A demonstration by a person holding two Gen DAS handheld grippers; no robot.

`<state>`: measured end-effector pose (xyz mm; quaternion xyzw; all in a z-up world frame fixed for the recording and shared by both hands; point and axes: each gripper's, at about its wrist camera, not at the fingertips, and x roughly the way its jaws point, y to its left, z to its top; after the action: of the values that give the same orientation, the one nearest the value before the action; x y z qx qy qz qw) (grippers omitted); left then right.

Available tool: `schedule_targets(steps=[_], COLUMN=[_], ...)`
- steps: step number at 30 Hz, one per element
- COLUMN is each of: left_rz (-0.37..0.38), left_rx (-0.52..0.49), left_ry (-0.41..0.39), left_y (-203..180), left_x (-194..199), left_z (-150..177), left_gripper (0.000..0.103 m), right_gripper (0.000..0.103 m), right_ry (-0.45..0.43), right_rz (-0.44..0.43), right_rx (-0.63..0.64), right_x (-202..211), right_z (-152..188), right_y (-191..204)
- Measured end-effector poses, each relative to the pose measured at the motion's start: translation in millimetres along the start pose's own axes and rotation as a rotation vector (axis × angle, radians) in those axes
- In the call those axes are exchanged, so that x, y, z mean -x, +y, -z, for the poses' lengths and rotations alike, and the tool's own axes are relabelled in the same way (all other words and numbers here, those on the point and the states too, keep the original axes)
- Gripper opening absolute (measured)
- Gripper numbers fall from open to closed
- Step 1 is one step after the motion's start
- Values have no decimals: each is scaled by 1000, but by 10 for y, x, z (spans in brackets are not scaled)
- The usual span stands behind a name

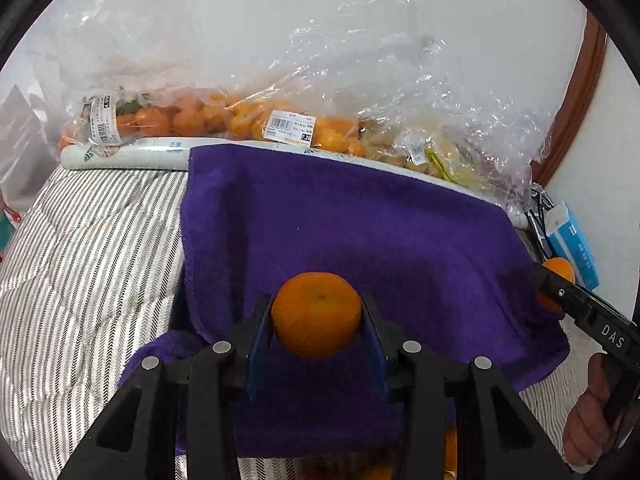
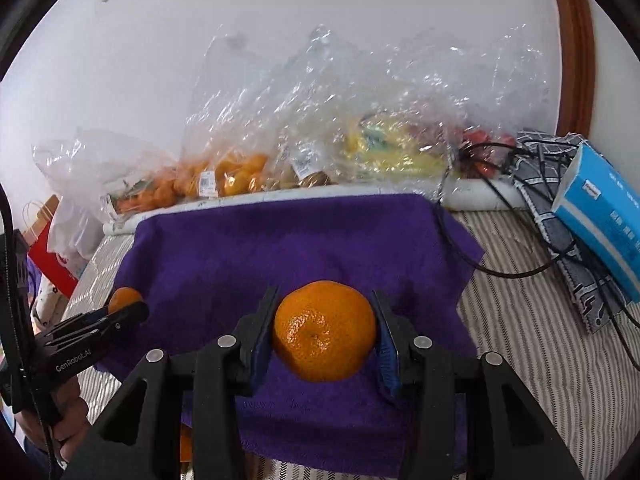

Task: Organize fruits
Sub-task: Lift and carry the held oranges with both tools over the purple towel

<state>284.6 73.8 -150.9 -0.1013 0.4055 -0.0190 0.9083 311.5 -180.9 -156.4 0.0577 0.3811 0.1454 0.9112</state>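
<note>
My left gripper (image 1: 316, 312) is shut on an orange mandarin (image 1: 316, 314) and holds it over the near part of a purple towel (image 1: 340, 220). My right gripper (image 2: 325, 326) is shut on a second mandarin (image 2: 325, 330) over the same towel (image 2: 280, 240). Each gripper shows in the other's view: the right one with its mandarin (image 1: 558, 270) at the towel's right edge, the left one with its mandarin (image 2: 125, 298) at the towel's left edge. More orange fruit shows below the towel's near edge (image 1: 450, 452).
Clear plastic bags of mandarins (image 1: 192, 120) and other fruit (image 2: 384, 148) lie along the white wall behind the towel. A striped bedcover (image 1: 80, 260) lies under everything. A blue tissue box (image 2: 604, 216), black cables (image 2: 500, 268) and a patterned cloth are at the right.
</note>
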Motion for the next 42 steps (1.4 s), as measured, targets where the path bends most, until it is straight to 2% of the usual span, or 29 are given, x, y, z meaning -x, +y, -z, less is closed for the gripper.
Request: schedule_targets(steps=[15,26,37,42], left_rz=[-7,-27,-13,11], left_rx=[-21,-46,-43,-41], left_ry=[44,42,40,34], left_y=[-25,-58,-50,-49], left_x=[-143,-179,-169,-134], left_z=[43,48,40,31], left_gripper=[40,40,40,48], right_gripper=[44,44,44,45], right_ry=[48,68,92,88], right_rz=[-8,-12,-9,-9], right_rx=[25,35,44,54], right_x=[-176,-248,-307,-295], right_z=[69,78,101,104], right_y=[76,108,118,153])
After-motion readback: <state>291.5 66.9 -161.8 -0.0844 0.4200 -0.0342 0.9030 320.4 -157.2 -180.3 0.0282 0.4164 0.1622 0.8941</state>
